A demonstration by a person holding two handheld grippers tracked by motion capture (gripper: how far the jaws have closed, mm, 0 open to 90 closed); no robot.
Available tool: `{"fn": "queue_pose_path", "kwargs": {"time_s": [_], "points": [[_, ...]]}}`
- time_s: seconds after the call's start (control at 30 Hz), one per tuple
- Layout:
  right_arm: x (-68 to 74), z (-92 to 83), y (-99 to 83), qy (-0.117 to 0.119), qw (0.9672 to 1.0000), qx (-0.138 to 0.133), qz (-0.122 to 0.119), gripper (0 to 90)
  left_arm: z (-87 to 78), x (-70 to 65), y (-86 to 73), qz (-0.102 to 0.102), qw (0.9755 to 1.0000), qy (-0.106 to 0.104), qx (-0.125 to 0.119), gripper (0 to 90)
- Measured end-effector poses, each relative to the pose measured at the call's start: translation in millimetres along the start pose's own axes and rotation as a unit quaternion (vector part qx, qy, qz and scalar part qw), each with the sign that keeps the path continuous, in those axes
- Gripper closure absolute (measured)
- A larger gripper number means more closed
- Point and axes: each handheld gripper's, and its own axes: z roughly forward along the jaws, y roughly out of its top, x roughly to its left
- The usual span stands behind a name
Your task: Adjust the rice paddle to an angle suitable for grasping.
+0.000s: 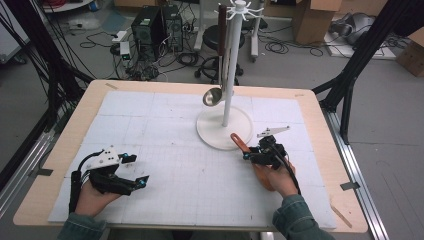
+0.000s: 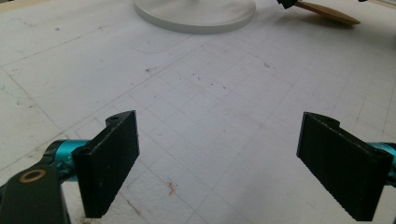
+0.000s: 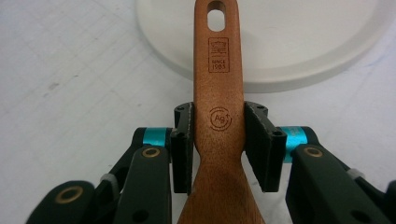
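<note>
A wooden spatula [image 3: 218,70] with a hole at its handle end lies between the jaws of my right gripper [image 3: 218,140], and both pads press on the sides of the handle. Seen from the high view, the spatula [image 1: 239,143] points its handle tip at the white stand's round base [image 1: 210,131], with the right gripper [image 1: 252,154] on it and the blade under the hand. My left gripper [image 1: 140,169] rests at the front left of the mat. Its jaws [image 2: 219,163] stand wide apart, open, over bare mat.
A white hook stand [image 1: 231,75] rises mid-table with a metal ladle [image 1: 212,96] hanging from it. A white gridded mat [image 1: 150,125] covers the wooden table. Computers, cables and cardboard boxes lie on the floor beyond the far edge.
</note>
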Motion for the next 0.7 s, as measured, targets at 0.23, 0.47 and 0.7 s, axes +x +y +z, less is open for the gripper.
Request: {"fn": "queue_pose_path", "kwargs": {"time_s": [0.23,0.47,0.7], "points": [[20.2,3.2,7.0,0.029,0.9995,-0.003,-0.01,65.0,-0.4,0.1,0.2,0.0,1.0,0.0,0.0,13.6],[38.9,7.6,14.2,0.056,0.9981,-0.007,-0.023,65.0,-0.6,0.2,0.2,0.0,1.0,0.001,-0.001,13.6],[51.7,13.2,15.8,0.087,0.9958,-0.019,-0.019,65.0,-0.4,-0.1,0.2,0.0,1.0,-0.001,-0.001,13.6]]}}
